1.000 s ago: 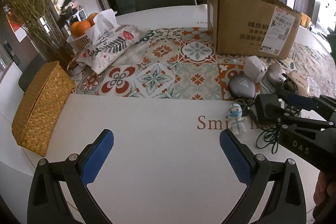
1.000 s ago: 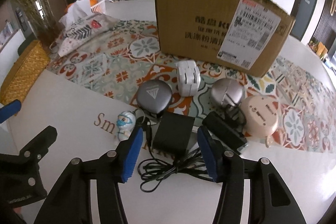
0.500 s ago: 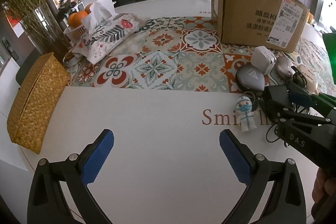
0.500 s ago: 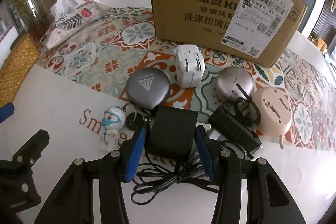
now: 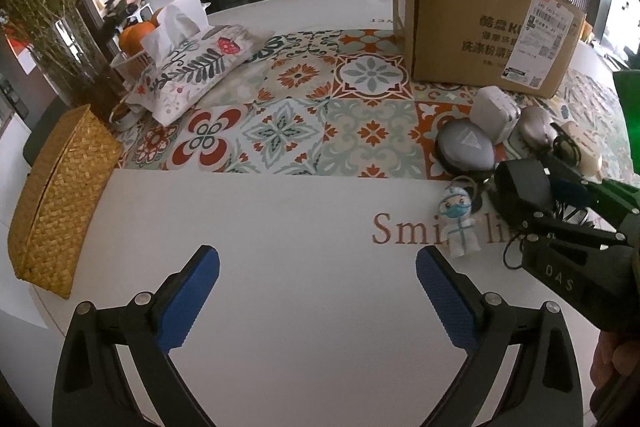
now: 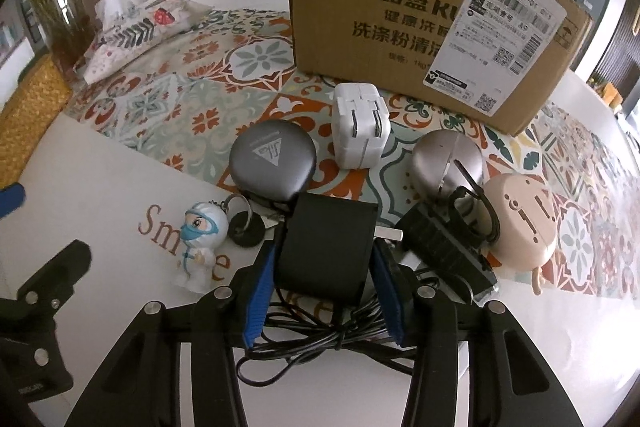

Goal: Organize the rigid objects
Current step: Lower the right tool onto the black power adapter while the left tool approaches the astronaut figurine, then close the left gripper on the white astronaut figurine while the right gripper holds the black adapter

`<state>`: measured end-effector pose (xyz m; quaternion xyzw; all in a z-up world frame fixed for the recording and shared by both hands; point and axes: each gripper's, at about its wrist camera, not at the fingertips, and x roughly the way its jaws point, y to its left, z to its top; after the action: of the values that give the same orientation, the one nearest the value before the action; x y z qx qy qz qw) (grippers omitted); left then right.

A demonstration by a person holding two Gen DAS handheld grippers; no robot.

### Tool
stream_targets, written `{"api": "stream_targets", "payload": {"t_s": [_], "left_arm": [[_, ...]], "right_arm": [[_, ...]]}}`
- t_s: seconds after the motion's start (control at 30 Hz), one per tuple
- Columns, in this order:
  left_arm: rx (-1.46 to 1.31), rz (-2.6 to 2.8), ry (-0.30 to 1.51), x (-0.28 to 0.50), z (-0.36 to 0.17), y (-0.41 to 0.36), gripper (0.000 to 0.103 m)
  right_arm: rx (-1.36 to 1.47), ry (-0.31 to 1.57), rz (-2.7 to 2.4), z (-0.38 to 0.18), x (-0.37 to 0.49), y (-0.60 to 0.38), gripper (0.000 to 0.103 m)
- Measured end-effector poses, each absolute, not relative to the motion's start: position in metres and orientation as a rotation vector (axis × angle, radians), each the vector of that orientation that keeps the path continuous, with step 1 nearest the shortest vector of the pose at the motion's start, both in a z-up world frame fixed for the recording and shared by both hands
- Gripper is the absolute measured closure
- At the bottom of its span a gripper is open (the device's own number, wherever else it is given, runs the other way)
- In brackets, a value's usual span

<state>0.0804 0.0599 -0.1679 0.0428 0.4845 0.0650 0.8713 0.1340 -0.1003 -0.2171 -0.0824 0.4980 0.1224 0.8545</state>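
A black power adapter (image 6: pixel 328 227) lies at the edge of the tiled mat, its cable (image 6: pixel 332 343) coiled in front of it. My right gripper (image 6: pixel 325 267) is closing on it, and the blue pads (image 6: pixel 262 279) sit against both its sides. Around it lie a white plug charger (image 6: pixel 360 131), a grey round case (image 6: pixel 272 159), a silver round case (image 6: pixel 446 159), a pink round case (image 6: pixel 524 223), a second black adapter (image 6: pixel 440 247) and a masked figurine keychain (image 6: pixel 200 239). My left gripper (image 5: pixel 318 267) hangs open over bare white table, left of the pile.
A cardboard box (image 6: pixel 400 19) stands behind the pile. At the left of the table (image 5: pixel 240 227) sit a woven straw box (image 5: pixel 56 195), a patterned tissue pouch (image 5: pixel 192 71), a basket of oranges (image 5: pixel 136 39) and a vase of dried stems (image 5: pixel 60 39).
My right gripper came down and forward over the black adapter, and its jaws narrowed from wide apart to touching the adapter's sides. The left gripper stayed open and nearly still.
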Motion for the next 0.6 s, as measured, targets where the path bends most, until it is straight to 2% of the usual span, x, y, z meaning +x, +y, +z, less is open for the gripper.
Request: {"api": "stream_targets", "payload": {"t_s": [0.2,0.4,0.5,0.57,0.6], "left_arm": [[0.076,0.081,1.0,0.084,-0.157,0.048,0.003],[0.053,0.009,1.01,0.094,-0.151,0.03,0.009],[0.054,-0.021,1.011,0.101,-0.152,0.02,0.013],[0.059,-0.029,1.016,0.105,-0.154,0.015,0.024],[0.059,-0.034,1.021,0.108,-0.156,0.012,0.025]], "right_arm": [[-0.126,1.065,0.268,-0.203,0.126,-0.114,0.057],[-0.079,1.05,0.259,-0.176,0.112,-0.132,0.061],[-0.067,1.039,0.25,-0.169,0.108,-0.139,0.061],[-0.058,1.03,0.233,-0.166,0.107,-0.145,0.061],[-0.054,1.028,0.227,-0.166,0.107,-0.148,0.061]]}}
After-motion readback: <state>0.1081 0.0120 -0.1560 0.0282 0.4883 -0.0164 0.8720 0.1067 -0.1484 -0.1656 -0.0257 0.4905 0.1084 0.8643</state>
